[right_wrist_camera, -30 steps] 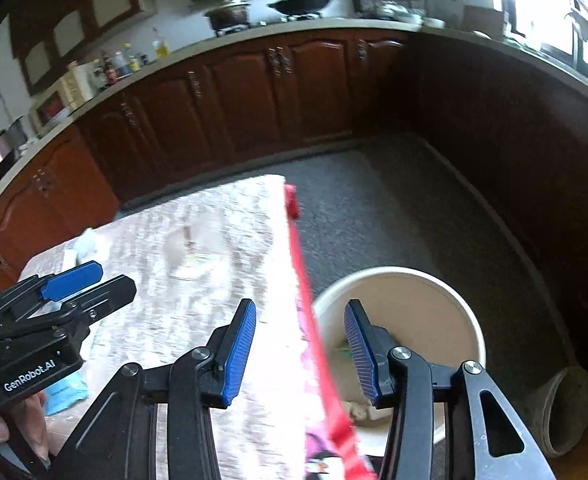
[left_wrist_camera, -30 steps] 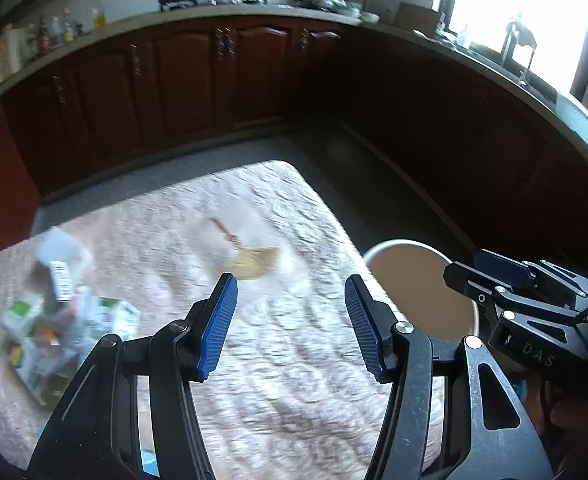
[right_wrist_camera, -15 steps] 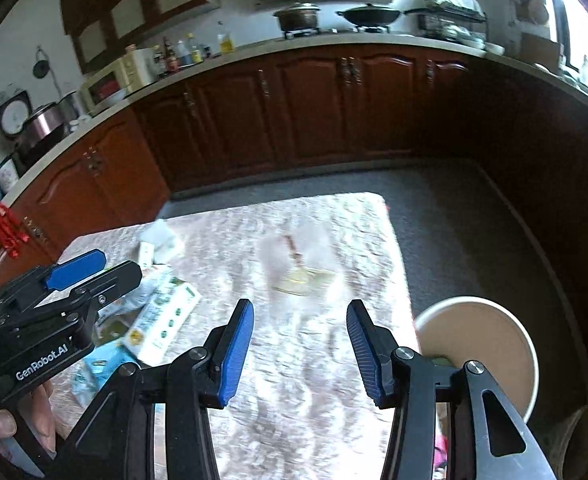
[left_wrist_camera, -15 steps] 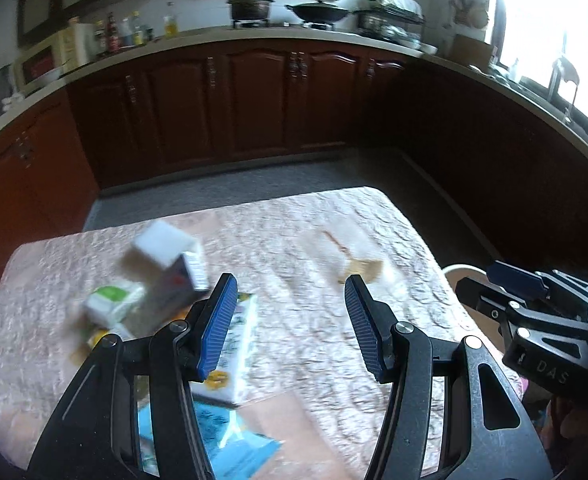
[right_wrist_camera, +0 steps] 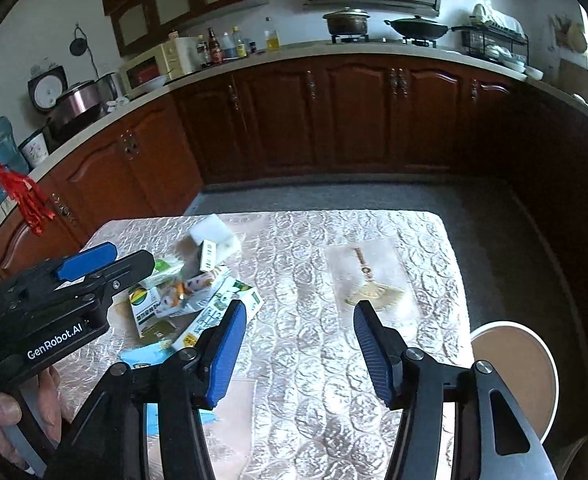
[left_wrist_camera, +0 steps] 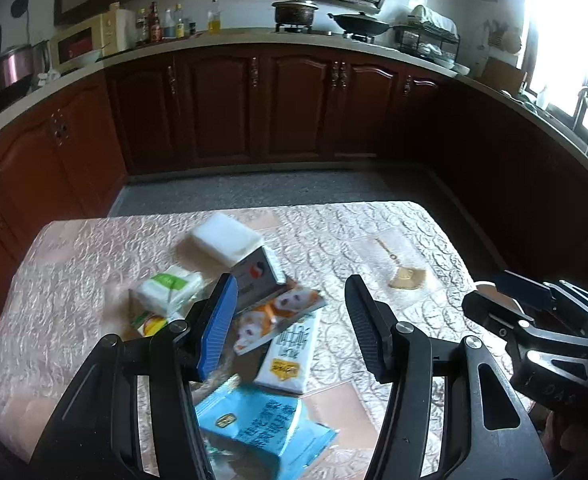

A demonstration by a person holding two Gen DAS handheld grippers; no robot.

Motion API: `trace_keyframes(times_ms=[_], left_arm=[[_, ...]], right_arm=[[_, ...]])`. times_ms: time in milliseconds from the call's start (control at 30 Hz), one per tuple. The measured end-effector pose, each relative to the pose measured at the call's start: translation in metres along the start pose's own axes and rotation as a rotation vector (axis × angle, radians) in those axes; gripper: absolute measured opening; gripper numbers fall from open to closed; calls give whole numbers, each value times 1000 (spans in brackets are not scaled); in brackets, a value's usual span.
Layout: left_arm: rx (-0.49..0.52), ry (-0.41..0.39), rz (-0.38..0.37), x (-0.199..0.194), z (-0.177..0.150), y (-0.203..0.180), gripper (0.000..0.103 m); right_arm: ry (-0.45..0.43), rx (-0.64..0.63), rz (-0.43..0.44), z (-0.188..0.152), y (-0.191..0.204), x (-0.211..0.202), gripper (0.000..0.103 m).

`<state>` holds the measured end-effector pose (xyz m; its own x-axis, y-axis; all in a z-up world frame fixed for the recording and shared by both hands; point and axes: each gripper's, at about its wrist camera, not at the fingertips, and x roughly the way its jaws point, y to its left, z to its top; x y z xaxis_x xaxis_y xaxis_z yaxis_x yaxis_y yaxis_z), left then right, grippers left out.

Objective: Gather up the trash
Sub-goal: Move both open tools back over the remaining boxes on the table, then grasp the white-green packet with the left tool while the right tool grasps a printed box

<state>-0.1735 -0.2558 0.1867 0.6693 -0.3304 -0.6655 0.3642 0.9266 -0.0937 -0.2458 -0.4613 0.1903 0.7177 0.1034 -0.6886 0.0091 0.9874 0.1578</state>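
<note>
A pile of trash lies on the table's left half: a white block (left_wrist_camera: 226, 239), a green-and-white packet (left_wrist_camera: 170, 289), a pet-picture packet (left_wrist_camera: 276, 318), a white carton (left_wrist_camera: 290, 354) and a blue wrapper (left_wrist_camera: 258, 428). The pile also shows in the right wrist view (right_wrist_camera: 182, 296). My left gripper (left_wrist_camera: 290, 320) is open and empty, just above the pile. My right gripper (right_wrist_camera: 298, 338) is open and empty above the table's middle. A round beige bin (right_wrist_camera: 513, 372) stands on the floor at the table's right edge.
The table (right_wrist_camera: 313, 360) has a pale embossed cloth with a small fan-shaped print (right_wrist_camera: 371, 292). Dark wooden cabinets (left_wrist_camera: 294, 112) line the back and right walls. Grey floor (right_wrist_camera: 493, 216) lies between table and cabinets.
Both grippers swung left from the bin toward the trash pile. The red-edged wrapper seen by the right gripper a second ago is gone from view.
</note>
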Motion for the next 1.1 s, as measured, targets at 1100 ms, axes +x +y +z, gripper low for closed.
trace_keyframes(times_ms=[1100], left_arm=[[-232,168,48,37,-23,159,63]], right_arm=[[74,-71,66,14,43,40,60]])
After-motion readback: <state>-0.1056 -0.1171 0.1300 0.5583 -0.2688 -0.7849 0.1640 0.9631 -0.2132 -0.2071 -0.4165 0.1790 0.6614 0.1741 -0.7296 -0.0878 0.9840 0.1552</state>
